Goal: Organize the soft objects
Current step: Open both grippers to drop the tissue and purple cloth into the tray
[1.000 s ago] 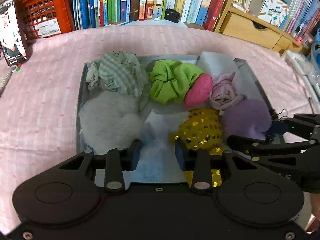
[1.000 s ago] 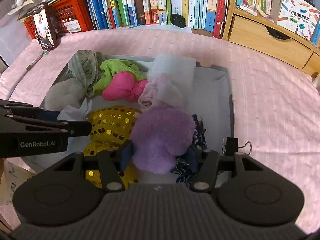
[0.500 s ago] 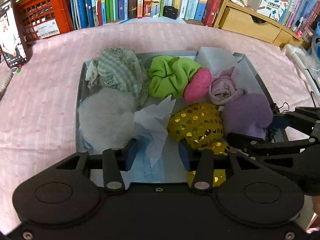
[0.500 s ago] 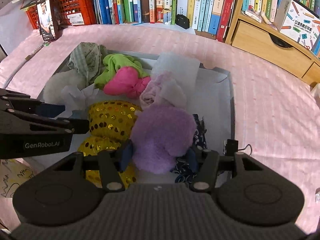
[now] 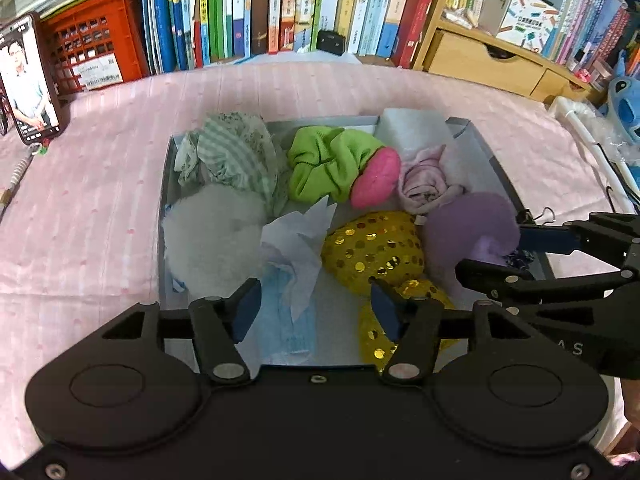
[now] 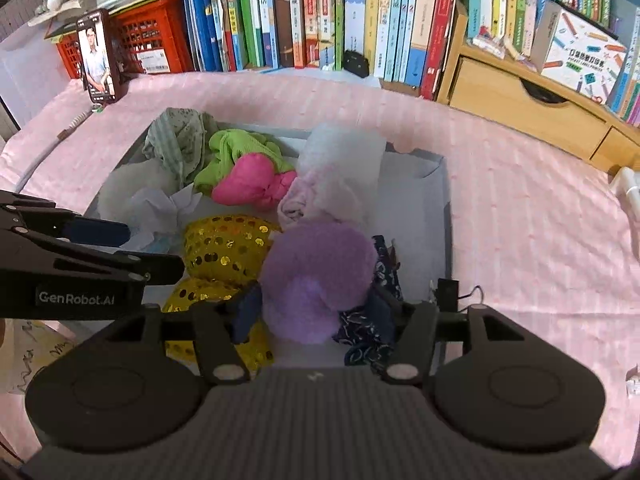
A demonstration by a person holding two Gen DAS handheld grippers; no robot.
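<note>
Both sets of jaws stand wider than a second ago and are opening. The left gripper (image 5: 316, 308) has let go of the white tissue (image 5: 298, 240), which was flat under it before and now stands crumpled and free between the spreading jaws, lying on a pale blue cloth (image 5: 292, 320) in the grey tray (image 5: 163, 216). The right gripper (image 6: 316, 312) hangs over the purple fluffy ball (image 6: 316, 276); its jaws are apart on either side of the ball (whether the pads touch the fur I cannot tell), with a dark blue patterned cloth (image 6: 372, 336) just beside it. The gold sequin pouch (image 5: 372, 252) lies between tissue and ball, where it was. The rest in the tray is unchanged: white fluffy pad (image 5: 212, 236), striped green cloth (image 5: 232, 160), lime scrunchie (image 5: 328, 164), pink bundle (image 5: 376, 178), pale pink cloth (image 5: 424, 184). The tray sits on the pink-covered table (image 5: 88, 184).
</note>
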